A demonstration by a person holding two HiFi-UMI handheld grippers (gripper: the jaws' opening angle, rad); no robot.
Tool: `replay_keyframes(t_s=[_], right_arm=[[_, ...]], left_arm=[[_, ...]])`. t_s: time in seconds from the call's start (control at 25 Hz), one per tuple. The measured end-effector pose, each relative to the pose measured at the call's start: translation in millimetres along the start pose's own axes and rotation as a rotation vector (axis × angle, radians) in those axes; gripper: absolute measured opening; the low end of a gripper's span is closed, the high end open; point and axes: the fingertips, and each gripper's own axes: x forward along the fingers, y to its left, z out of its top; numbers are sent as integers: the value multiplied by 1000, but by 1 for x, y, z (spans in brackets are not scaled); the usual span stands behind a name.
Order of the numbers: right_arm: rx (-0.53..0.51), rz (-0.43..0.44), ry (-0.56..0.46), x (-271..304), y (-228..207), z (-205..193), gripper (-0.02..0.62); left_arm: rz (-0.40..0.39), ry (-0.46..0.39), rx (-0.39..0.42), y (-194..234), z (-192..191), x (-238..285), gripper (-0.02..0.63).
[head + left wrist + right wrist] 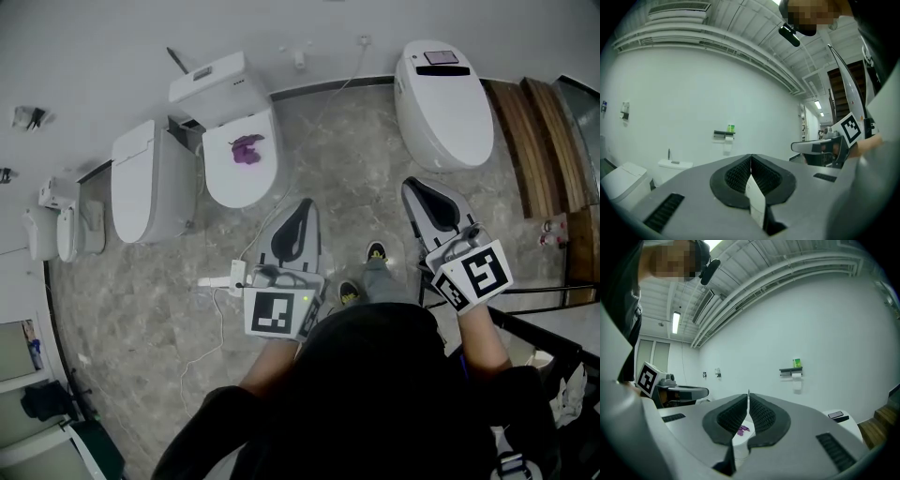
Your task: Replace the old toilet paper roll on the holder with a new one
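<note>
While both point toward the white wall, the left gripper (751, 158) and right gripper (748, 395) are clenched on nothing; the toilet paper roll (796, 375) hangs on its wall holder (791, 370), well apart from them.

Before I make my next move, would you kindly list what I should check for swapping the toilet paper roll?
1. Left gripper free: ok, jaws shut, nothing between them.
2. Right gripper free: ok, jaws shut, nothing between them.
3. Holder in sight: ok, on the wall ahead.
4. Holder within reach: not ok, it is far off.
5. Old roll removed: not ok, paper hangs at the holder.
6. New roll located: cannot tell, none shows in any view.
</note>
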Motion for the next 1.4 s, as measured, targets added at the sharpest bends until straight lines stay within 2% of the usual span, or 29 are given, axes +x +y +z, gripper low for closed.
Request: replay_keyframes(t_s=[0.24,0.36,0.48,0.72,0.92,1.16,1.4], right_arm=[[46,-4,-15,30,-57,0,26],[68,-5,-23,41,-81,0,26],[125,-8,-51,47,-103,5,26],[158,-38,-76,50,-146,8,26],[173,-47,-86,52,-178,4,26],[209,-64,-83,52,-206,1,26],[238,-69,-70,57,-215,-9,26]], left_arm=[[12,23,16,4,4,54,23],[-8,20,15,-3,10,81,23],[-18,25,19,-9,15,103,23],[-39,39,81,-17,16,138,23],[-39,57,90,-28,15,163,23],[-26,88,83,-34,13,182,23],[-30,109,74,-34,5,193,23]])
